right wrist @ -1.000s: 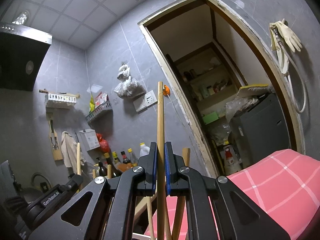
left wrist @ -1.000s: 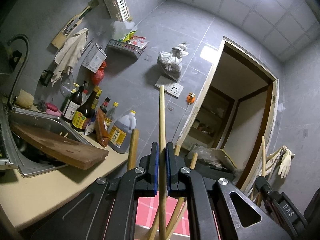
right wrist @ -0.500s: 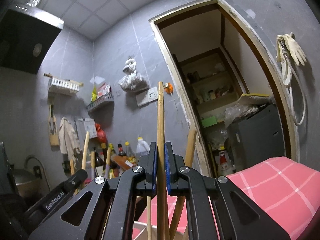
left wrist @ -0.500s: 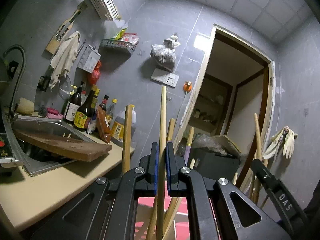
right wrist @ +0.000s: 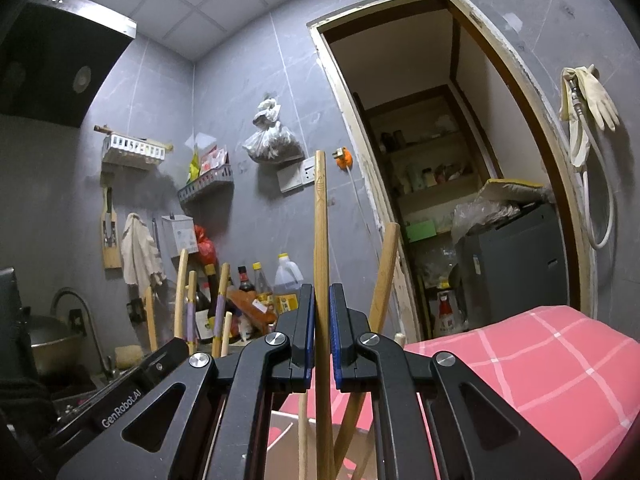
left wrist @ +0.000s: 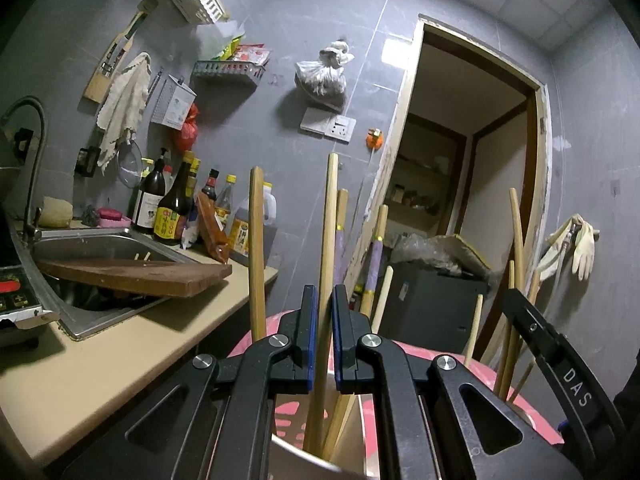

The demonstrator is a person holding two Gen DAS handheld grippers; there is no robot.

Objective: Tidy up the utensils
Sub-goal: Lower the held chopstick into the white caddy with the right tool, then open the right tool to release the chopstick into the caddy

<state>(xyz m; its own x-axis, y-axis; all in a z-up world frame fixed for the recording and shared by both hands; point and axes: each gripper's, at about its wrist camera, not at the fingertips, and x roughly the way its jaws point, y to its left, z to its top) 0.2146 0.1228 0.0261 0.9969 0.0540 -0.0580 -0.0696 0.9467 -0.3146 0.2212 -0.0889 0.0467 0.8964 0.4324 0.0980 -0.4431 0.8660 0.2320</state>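
Both chopsticks (left wrist: 325,264) (right wrist: 321,256) have sunk lower, each clamped upright between jaws.

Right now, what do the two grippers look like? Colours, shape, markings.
Both match: matte black plastic bodies with triangular cut-outs and round silver screws, and blue pads lining the fingers. In the left wrist view the left gripper fills the foreground and the right gripper alongside shows white "DAS" lettering. The right wrist view shows "GenRobot.AI" on the left one. No cables or sleeves visible.
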